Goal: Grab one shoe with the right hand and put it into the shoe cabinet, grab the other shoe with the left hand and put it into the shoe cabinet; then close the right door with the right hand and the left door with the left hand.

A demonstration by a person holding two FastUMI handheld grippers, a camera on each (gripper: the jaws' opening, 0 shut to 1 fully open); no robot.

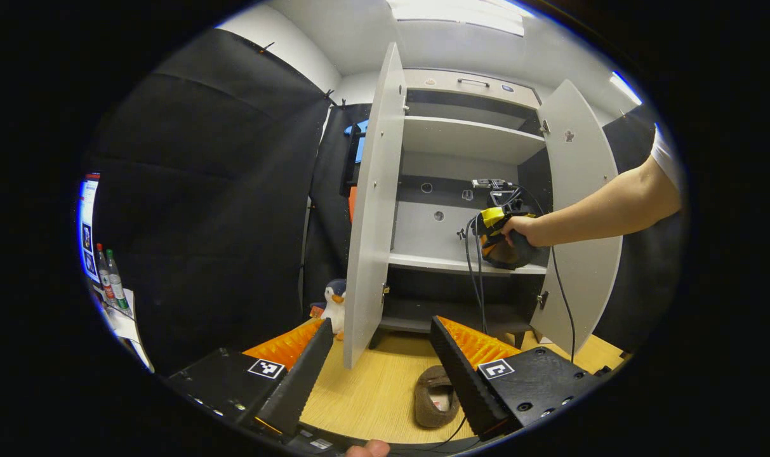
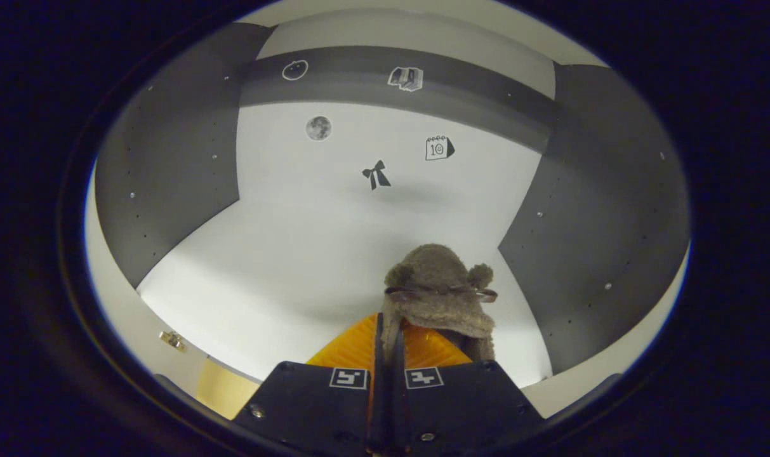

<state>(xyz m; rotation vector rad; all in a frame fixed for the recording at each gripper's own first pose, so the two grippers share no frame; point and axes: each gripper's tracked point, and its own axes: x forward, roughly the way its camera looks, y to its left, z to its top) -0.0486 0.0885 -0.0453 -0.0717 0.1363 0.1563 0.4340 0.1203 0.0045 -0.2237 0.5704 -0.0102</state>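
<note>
Left gripper view: our left gripper (image 1: 378, 371) is wide open, holding nothing, hovering over the floor (image 1: 365, 393). Second shoe (image 1: 437, 397) lies on the floor just in front of the shoe cabinet (image 1: 467, 143), partly behind the gripper's right finger. Its long axis runs roughly toward the cabinet; we can't tell which end is the toe. Both doors stand open: left door (image 1: 375, 209), right door (image 1: 581, 216). Farther off, a hand (image 1: 524, 230) holds the right gripper (image 1: 502, 244) over the middle shelf (image 1: 464, 263), inside the cabinet.

Right gripper view: right gripper (image 2: 392, 343) is clamped shut on the first shoe (image 2: 437, 298), a fuzzy slipper. It sticks out ahead of the fingers, long axis pointing at the cabinet's back wall (image 2: 372, 165), hanging above the shelf, not yet set down.

Progress, our read: first shoe is mid-placement. Left: release it, fetch and stow the second shoe, shut both doors.
</note>
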